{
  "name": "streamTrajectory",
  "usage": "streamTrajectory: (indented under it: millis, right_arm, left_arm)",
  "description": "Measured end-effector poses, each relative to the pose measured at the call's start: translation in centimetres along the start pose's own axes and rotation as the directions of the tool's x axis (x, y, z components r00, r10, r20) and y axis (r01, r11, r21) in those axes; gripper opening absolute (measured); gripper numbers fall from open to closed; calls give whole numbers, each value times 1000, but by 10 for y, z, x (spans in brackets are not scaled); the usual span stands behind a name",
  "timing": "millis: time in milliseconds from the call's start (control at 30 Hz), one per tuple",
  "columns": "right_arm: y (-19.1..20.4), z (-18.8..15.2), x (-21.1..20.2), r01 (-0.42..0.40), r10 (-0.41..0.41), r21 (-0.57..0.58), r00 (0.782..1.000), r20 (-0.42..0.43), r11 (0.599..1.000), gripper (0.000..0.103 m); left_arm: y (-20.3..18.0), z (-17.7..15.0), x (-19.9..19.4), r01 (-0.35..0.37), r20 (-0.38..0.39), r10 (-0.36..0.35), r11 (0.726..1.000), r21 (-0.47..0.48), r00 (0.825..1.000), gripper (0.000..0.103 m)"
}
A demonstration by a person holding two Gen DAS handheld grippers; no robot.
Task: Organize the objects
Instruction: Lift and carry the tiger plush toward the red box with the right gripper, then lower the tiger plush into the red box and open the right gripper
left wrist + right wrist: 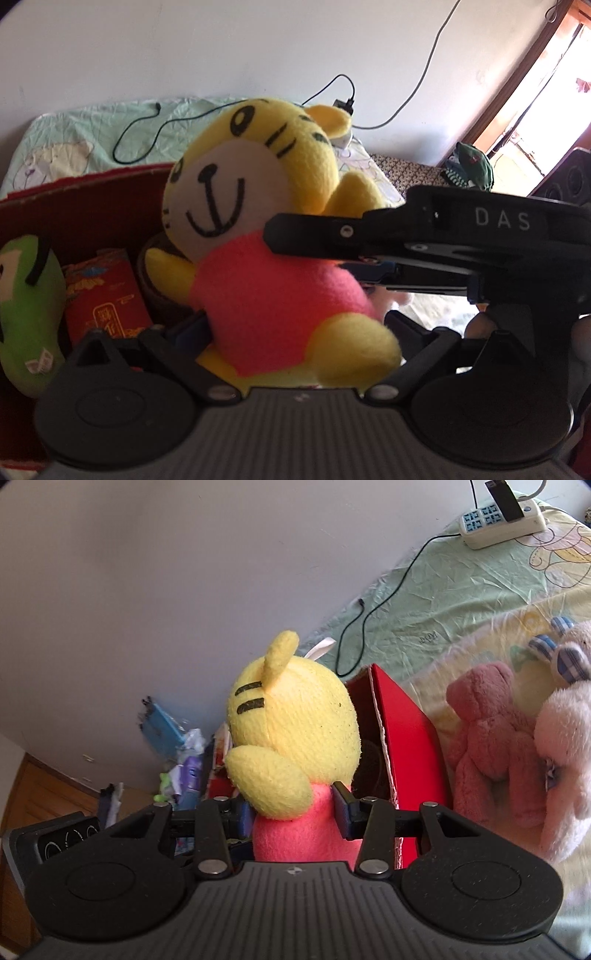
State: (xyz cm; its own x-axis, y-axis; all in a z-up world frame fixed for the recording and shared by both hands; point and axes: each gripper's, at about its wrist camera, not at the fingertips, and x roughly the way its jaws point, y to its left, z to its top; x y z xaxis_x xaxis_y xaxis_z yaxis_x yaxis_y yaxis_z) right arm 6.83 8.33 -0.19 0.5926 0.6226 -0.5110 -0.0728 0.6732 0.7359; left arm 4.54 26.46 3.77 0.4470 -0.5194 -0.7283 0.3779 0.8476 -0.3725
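A yellow tiger plush [258,206] in a pink shirt hangs upright over a red cardboard box [85,210]. My left gripper [295,328] is shut on its lower body, one blue pad [192,328] pressing the pink shirt. My right gripper [314,251] reaches in from the right and pinches the shirt higher up. The right wrist view shows the tiger plush [295,723] from behind, with my right gripper [295,812] shut on its pink torso beside the red box [402,731].
Inside the box lie a green plush [26,306], a red packet [107,295] and a brown object [155,280]. Pink plush toys [491,746] lie on the bed sheet [461,590] right of the box. A power strip [502,517] and a black cable [369,620] lie near the wall.
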Motion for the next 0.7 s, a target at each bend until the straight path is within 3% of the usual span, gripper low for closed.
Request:
streamTrajectory:
  millis: [200,600,700]
  right_arm:
    - [-3,-4,17,129,-128,29,991,-30,991,44]
    - [1,-8,21,155,-155,-34,988,11,987,45]
    - [5,-10,14,186,-182,-71,982,51,980,51]
  left_arm:
    - [19,-6,15,37,-56,-38,999,-31,998,95]
    - [34,-5,25,63,-93,-67,997,-45,993,101]
    - [32,-5,27,53,-95,-57,998,-39,994,100]
